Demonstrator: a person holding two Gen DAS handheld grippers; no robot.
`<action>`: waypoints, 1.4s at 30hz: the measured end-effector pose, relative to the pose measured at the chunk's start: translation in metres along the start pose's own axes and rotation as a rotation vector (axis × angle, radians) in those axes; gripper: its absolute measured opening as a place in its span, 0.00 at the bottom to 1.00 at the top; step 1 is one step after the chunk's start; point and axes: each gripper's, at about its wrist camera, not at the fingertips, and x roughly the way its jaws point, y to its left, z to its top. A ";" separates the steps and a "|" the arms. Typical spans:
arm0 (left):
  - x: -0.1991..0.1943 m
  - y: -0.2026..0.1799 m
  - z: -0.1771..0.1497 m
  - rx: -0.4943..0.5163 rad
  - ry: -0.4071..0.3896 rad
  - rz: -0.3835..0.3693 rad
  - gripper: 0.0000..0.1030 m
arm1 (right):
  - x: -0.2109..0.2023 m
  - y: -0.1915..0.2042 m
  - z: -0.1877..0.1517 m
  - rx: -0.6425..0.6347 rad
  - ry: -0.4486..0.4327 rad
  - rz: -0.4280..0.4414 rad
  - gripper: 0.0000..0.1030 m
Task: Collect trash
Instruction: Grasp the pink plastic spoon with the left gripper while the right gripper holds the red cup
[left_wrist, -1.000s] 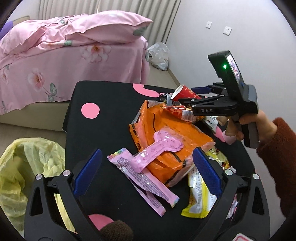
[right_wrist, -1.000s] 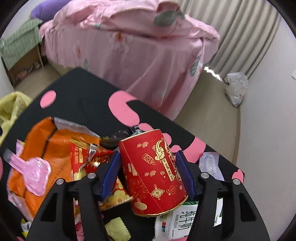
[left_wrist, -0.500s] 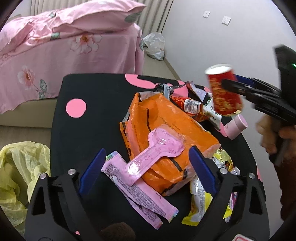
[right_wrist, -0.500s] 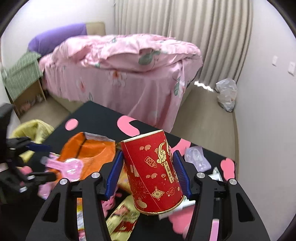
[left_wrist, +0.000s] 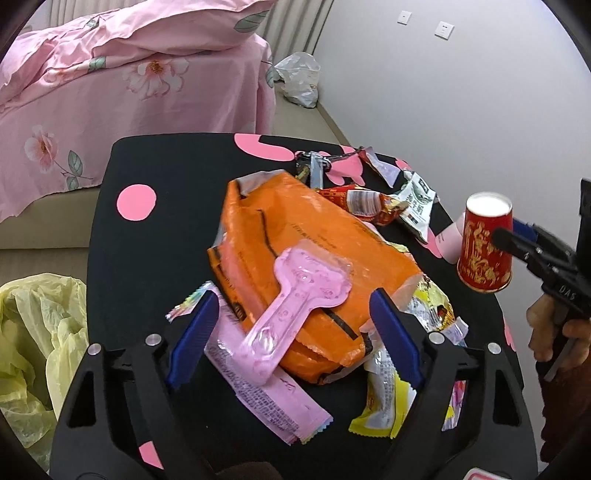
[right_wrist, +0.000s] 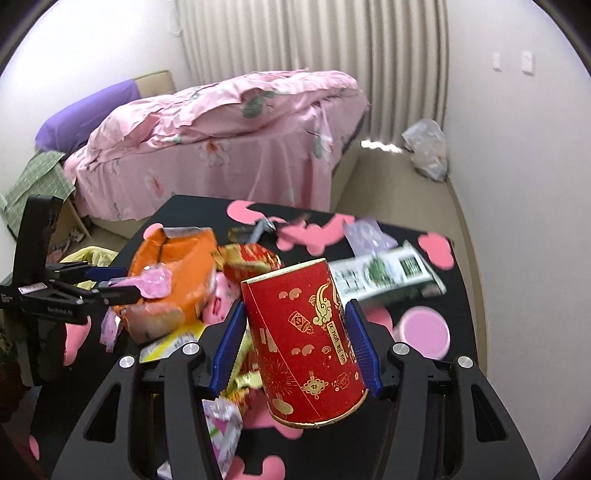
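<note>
My right gripper (right_wrist: 295, 341) is shut on a red paper cup (right_wrist: 304, 343) with gold prints, held upside down above the black table (right_wrist: 192, 210); the cup also shows in the left wrist view (left_wrist: 485, 247) at the right. My left gripper (left_wrist: 291, 328) is open, its blue pads on either side of a pink plastic blister pack (left_wrist: 295, 299) that lies on an orange snack bag (left_wrist: 295, 251). Wrappers lie around: a pink one (left_wrist: 269, 398), a yellow one (left_wrist: 384, 402), a red one (left_wrist: 362, 201) and a green-white one (left_wrist: 417, 203).
A yellow trash bag (left_wrist: 37, 347) stands on the floor left of the table. A pink lid (right_wrist: 424, 330) lies on the table at the right. A bed with pink bedding (left_wrist: 129, 74) stands behind. A white plastic bag (left_wrist: 301, 79) lies by the wall.
My right gripper has lifted the red cup off the table and carried it up and to the right. My left gripper has moved forward, so its pads now flank the pink blister pack.
</note>
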 end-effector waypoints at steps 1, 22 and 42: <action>0.000 -0.001 -0.001 0.003 0.001 -0.003 0.73 | 0.000 -0.002 -0.005 0.012 0.004 -0.005 0.50; -0.037 -0.008 -0.025 0.102 -0.003 -0.018 0.62 | 0.000 -0.008 -0.033 0.035 -0.013 -0.018 0.51; 0.002 -0.032 -0.013 0.145 0.074 0.054 0.38 | -0.006 -0.009 -0.041 0.035 -0.011 -0.038 0.51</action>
